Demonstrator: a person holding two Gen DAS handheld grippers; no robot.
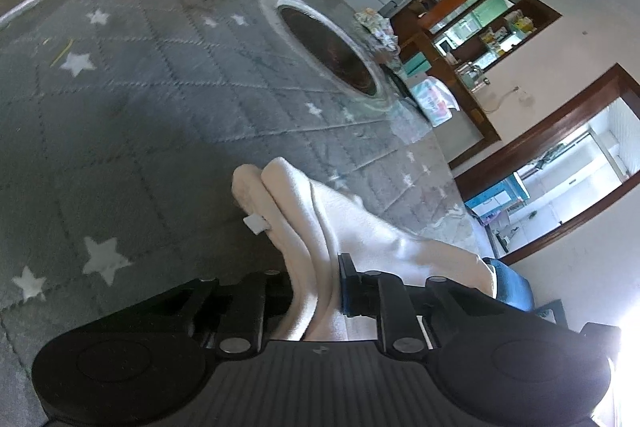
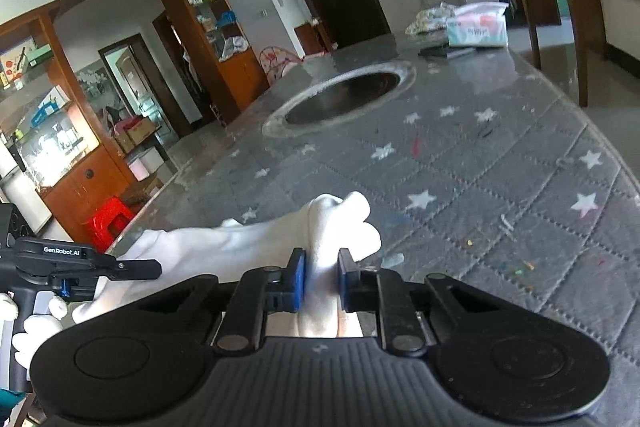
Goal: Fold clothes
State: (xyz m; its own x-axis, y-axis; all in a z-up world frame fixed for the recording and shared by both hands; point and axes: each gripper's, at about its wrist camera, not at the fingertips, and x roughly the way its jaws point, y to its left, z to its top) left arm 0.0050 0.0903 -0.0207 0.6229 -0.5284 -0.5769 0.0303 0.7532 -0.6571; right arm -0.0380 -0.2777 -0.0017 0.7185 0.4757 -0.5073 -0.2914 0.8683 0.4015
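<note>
Here, both grippers pinch the same white garment (image 2: 224,247), a soft, cream-white cloth bunched into thick folds. In the right wrist view, the right gripper (image 2: 321,277) has its jaws narrowed onto a gathered wad of the cloth: the blue pads (image 2: 298,279) press it from both sides, and a lumpy knot of fabric bulges out just past the fingertips. From there the cloth stretches away to the left of the picture, toward the left gripper (image 2: 132,269), whose black fingers meet its other end beside a white-gloved hand (image 2: 36,331).

In the left wrist view, the left gripper (image 1: 316,291) is likewise closed narrowly on the cloth. Rolled folds run up between its fingers and end in a rounded roll, with a small white tag (image 1: 256,223) sticking out on the left side. The rest of the cloth drapes off to the right.

Under the cloth lies a table (image 2: 500,187) covered in grey quilted fabric with white stars, under a clear sheet. A round dark opening (image 2: 344,99) with a pale rim sits well beyond the garment, in the middle of the table. At the far end rest a tissue pack (image 2: 476,27) and a floral bundle (image 2: 430,17). The table's right edge curves away in the right wrist view; the quilted surface between the garment and the opening is open, with only small coloured specks on it.
</note>
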